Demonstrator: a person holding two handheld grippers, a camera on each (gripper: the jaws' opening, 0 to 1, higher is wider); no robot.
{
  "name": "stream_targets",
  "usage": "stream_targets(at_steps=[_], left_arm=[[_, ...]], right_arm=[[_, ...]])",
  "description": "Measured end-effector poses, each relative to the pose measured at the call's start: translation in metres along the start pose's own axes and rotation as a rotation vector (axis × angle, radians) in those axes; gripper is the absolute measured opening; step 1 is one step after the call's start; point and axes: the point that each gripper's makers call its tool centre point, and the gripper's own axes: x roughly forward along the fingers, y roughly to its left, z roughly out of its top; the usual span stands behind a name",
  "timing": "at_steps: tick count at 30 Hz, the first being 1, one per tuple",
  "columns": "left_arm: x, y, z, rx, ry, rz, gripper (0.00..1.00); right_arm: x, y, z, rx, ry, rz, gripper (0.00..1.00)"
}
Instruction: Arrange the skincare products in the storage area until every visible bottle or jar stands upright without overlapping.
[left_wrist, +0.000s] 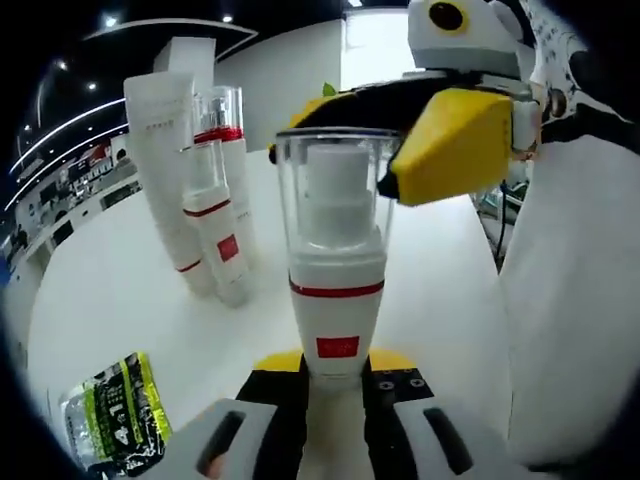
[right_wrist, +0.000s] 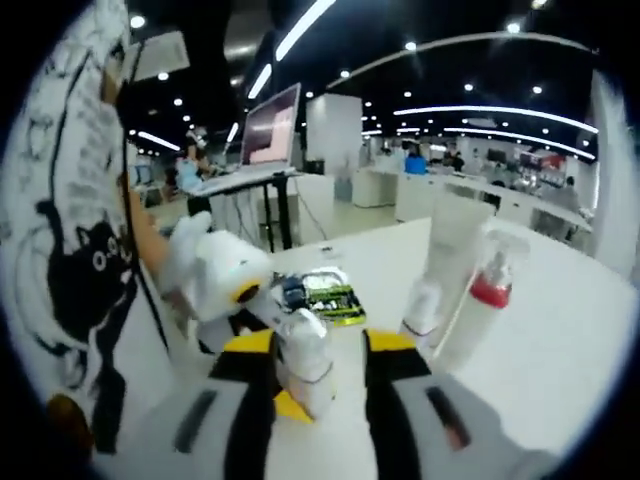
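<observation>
A white pump bottle (left_wrist: 337, 290) with a clear cap, a red band and a red label stands upright between my left gripper's (left_wrist: 335, 368) jaws, which are shut on its lower body. My right gripper (left_wrist: 345, 150) reaches in from the upper right, its yellow-tipped jaws straddling the clear cap. In the right gripper view the same bottle (right_wrist: 305, 365) sits between my right gripper's (right_wrist: 318, 345) open jaws, with a gap on each side. To the left stand a white tube (left_wrist: 165, 160) and two red-banded bottles (left_wrist: 218, 235), close together.
A green and yellow sachet (left_wrist: 112, 410) lies on the white table (left_wrist: 110, 300) near the front left. The tube (right_wrist: 450, 250) and a red-collared bottle (right_wrist: 480, 305) stand at the right of the right gripper view. A person's patterned sleeve (right_wrist: 70, 260) is at the left.
</observation>
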Motion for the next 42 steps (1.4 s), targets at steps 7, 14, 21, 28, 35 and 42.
stream_targets(at_steps=[7,14,21,28,35,42], left_arm=[[0.006,0.011,0.007,-0.068,-0.038,0.077,0.19],[0.009,0.018,0.010,-0.111,-0.042,0.149,0.19],[0.012,0.018,0.010,-0.135,-0.031,0.202,0.19],[0.013,0.020,0.009,-0.156,-0.015,0.231,0.19],[0.013,0.019,0.009,-0.096,0.000,0.203,0.21],[0.011,0.019,0.008,-0.029,0.006,0.127,0.25]], right_arm=[[0.005,-0.017,-0.013,0.151,-0.031,-0.130,0.36],[0.016,-0.018,-0.017,0.171,-0.037,-0.147,0.30],[0.026,-0.014,-0.022,0.171,-0.019,-0.167,0.21],[0.025,-0.016,-0.021,0.102,-0.013,-0.197,0.19],[0.025,-0.015,-0.023,0.048,0.002,-0.143,0.18],[0.025,-0.013,-0.023,0.008,0.004,-0.047,0.18]])
